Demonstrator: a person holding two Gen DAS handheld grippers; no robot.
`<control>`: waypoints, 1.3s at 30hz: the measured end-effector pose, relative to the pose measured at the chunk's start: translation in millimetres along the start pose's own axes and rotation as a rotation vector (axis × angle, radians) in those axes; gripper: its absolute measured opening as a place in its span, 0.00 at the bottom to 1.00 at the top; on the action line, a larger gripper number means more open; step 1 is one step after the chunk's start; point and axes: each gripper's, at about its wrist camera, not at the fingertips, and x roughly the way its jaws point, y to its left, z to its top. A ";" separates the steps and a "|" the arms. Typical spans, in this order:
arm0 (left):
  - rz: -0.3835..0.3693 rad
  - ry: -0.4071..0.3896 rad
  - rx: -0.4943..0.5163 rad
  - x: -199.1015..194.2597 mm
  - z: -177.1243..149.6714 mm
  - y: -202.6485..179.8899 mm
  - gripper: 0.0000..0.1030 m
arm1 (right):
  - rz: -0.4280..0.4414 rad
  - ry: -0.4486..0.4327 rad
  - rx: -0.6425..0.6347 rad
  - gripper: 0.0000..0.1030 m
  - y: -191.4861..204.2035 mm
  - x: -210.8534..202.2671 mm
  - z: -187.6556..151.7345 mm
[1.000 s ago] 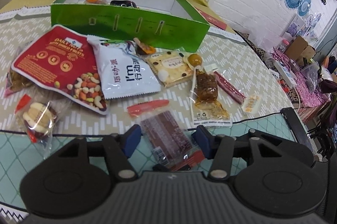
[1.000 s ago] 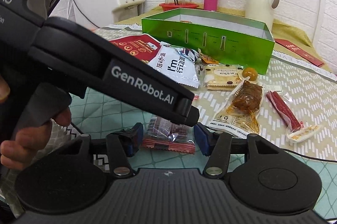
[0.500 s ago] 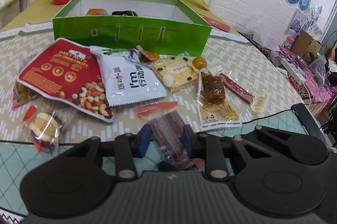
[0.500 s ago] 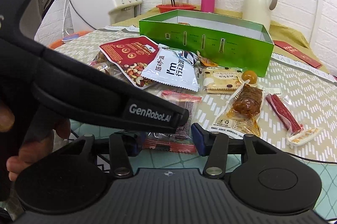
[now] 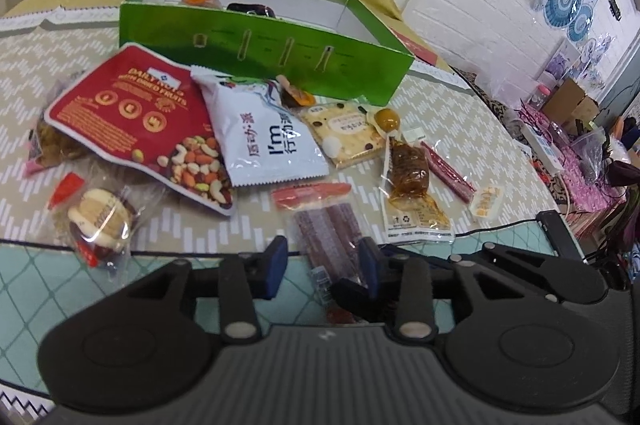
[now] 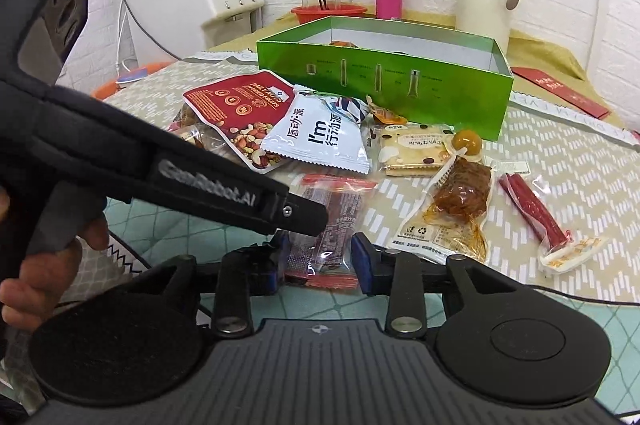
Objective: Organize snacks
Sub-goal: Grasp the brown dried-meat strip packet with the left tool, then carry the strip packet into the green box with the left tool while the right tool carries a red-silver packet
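Clear packet of dark meat sticks [image 5: 330, 237] lying flat between both jaws, loose snack packets [image 5: 276, 141] beyond, open green box [image 5: 264, 53] farthest.

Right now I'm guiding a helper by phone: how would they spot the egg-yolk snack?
Find the green box mid-table. At the foot of its near wall, towards the right end, beside the cracker pack, lies the egg-yolk snack. It is the only round, golden ball among flat packets.

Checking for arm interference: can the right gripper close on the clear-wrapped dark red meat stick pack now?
Probably yes. The clear-wrapped dark red meat stick pack already lies between the right gripper's closing jaws, pads apparently not touching yet. The left gripper, just reopened, crowds the same pack.
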 end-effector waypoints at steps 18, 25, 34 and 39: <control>0.068 0.008 0.165 19.3 7.0 -27.4 0.35 | 0.005 -0.022 -0.027 0.90 5.9 6.3 -0.8; 0.086 -0.008 0.167 19.7 6.3 -27.0 0.24 | 0.011 -0.034 0.009 0.69 -1.8 6.1 1.4; 0.064 -0.002 0.129 15.0 7.5 -23.9 0.19 | 0.000 -0.044 0.006 0.59 0.3 0.7 3.5; 0.054 -0.023 0.119 5.1 14.8 -26.6 0.18 | -0.003 -0.064 -0.013 0.57 0.6 -5.4 9.8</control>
